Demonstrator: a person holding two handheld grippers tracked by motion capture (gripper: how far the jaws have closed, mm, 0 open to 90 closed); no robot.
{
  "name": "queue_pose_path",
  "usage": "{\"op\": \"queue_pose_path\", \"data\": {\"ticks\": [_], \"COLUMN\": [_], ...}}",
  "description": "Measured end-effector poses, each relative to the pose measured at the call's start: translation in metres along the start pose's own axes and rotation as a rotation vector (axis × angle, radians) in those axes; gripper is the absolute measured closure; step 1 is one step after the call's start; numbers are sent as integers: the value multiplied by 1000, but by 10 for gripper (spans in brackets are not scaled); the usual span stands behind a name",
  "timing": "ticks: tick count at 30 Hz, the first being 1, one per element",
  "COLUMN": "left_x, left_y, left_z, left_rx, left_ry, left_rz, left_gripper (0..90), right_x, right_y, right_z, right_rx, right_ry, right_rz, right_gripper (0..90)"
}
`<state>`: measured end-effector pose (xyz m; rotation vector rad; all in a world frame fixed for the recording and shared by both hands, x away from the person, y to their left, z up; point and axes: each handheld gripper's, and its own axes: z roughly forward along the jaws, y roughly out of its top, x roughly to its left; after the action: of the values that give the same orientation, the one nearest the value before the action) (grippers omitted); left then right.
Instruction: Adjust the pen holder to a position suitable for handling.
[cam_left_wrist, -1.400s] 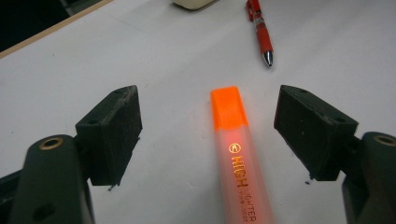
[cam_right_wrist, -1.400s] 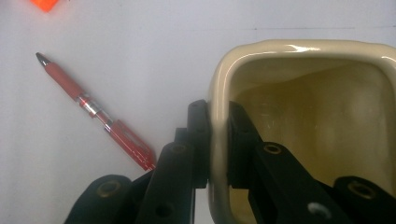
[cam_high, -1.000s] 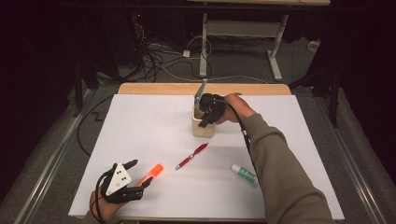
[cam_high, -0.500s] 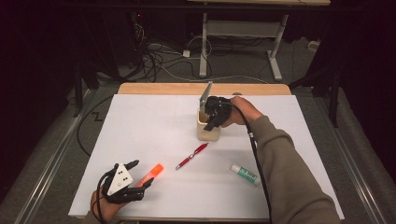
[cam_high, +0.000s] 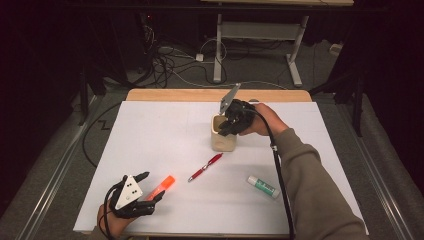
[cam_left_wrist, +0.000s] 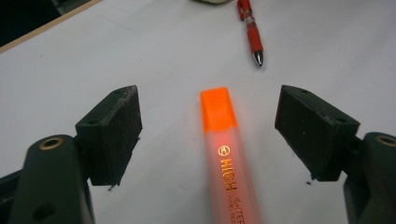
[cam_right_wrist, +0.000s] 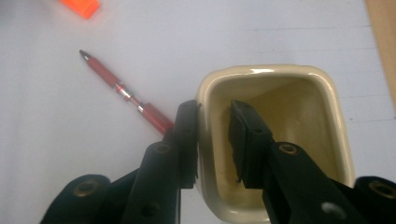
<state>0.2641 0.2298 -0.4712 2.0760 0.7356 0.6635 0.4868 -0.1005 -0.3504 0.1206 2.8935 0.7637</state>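
Two grippers at the worktop (cam_high: 150, 130): right gripper (cam_right_wrist: 212, 140), jaws just easing apart, straddles the cream cup (cam_right_wrist: 299, 93) wall; left gripper (cam_left_wrist: 208, 135), jaws spread, flanks the orange highlighter (cam_left_wrist: 224, 140).

the left gripper (cam_high: 150, 190) rests low at the near left of the tabletop, held in a hand (cam_high: 107, 222), its jaws spread wide. the right gripper (cam_high: 226, 129) reaches far forward on an outstretched sleeved arm (cam_high: 310, 180), tilted downward, its jaws having just been opening, now a narrow gap apart.
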Motion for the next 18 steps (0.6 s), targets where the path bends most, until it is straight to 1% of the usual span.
{"op": "queue_pose_path", "data": {"ticks": [1,2,3,4,5,6,7,8,9,10,11,12,13,14,15,16,17,18], "left_x": [0,0,0,-1,-1,0,-1,-1,-1,-2,-1,-2,-2,-2,-2,-1,-2,-2], "left_y": [0,0,0,0,1,1,1,1,1,1,2,1,1,1,1,2,1,1], "left_z": [0,0,1,1,1,1,1,2,2,2,2,3,3,3,4,4,4,4], "left_rx": [2,0,3,10,10,6,7,9,16,18,15,22,23,26,27,22,30,29], "left_ry": [0,-1,1,-3,-5,0,1,1,-4,-5,-1,-7,-8,-7,-10,-7,-10,-12], "left_rz": [2,0,2,-7,-7,6,8,9,-4,-3,12,1,0,1,0,11,0,-3], "left_gripper": [221,221,221,221,221,221,221,221,221,221,221,221,221,221,221,221,221,221], "right_x": [2,2,4,6,8,13,13,17,19,21,23,23,26,28,31,35,38,42], "right_y": [-6,-6,-9,-12,-16,-22,-22,-30,-34,-37,-41,-41,-45,-49,-53,-56,-60,-63], "right_z": [-3,-3,-5,-8,-10,-16,-16,-22,-26,-29,-32,-32,-35,-37,-40,-42,-44,-46], "right_rx": [-44,-44,-69,-90,-108,-144,-144,-184,-203,-219,-235,-235,-257,-281,-298,-309,-318,-327], "right_ry": [-17,-17,-42,-50,-57,-113,-113,-143,-167,-193,-201,-201,-213,-221,-236,-252,-269,-295], "right_rz": [28,28,36,41,51,80,80,91,106,115,119,119,127,146,149,149,157,170], "right_gripper": [674,674,666,662,638,612,612,593,577,571,566,566,561,551,546,531,506,482]}}
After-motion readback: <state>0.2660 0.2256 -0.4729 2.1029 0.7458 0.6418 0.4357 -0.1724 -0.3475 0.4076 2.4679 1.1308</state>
